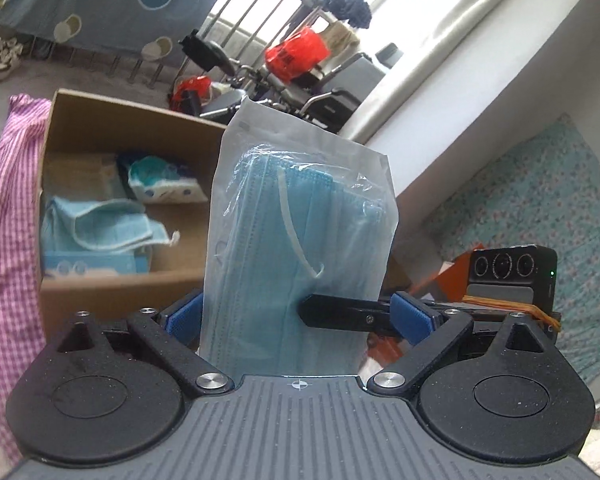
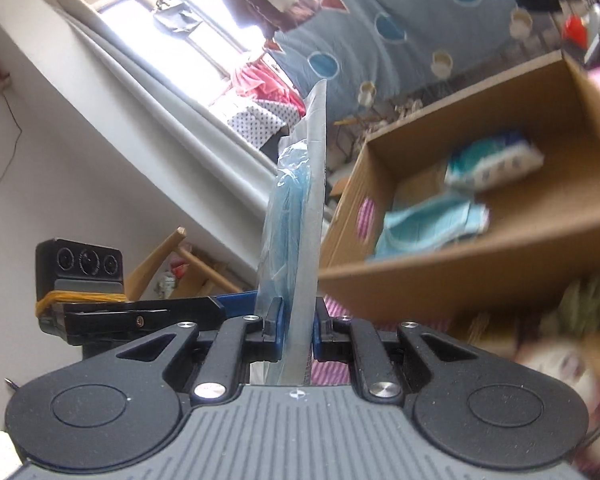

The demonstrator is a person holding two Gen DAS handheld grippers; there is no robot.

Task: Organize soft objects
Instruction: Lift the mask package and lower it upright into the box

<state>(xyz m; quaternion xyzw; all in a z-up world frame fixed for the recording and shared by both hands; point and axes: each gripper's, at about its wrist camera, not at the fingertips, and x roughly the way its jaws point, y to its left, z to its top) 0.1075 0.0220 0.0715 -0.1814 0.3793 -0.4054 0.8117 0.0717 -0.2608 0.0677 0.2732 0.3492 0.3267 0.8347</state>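
The right gripper [image 2: 296, 328] is clenched on the mask pack [image 2: 300, 216], holding it edge-on and upright, probably to carry it clear. The left gripper [image 1: 300, 316] stands released, its blue pads apart, the pack [image 1: 296, 236] between them. Beyond the fingers an open box [image 1: 100, 136] already holds soft things, with pink cloth [image 1: 8, 208] beside it. Farther off are a patterned mat, a wall and a bright window.

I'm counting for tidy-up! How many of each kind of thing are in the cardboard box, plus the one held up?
Pack of blue face masks, held up: 1
Tissue pack, in the cardboard box: 1
Light blue cloth: 1
Blue carton: 1
Total: 4 clearly seen
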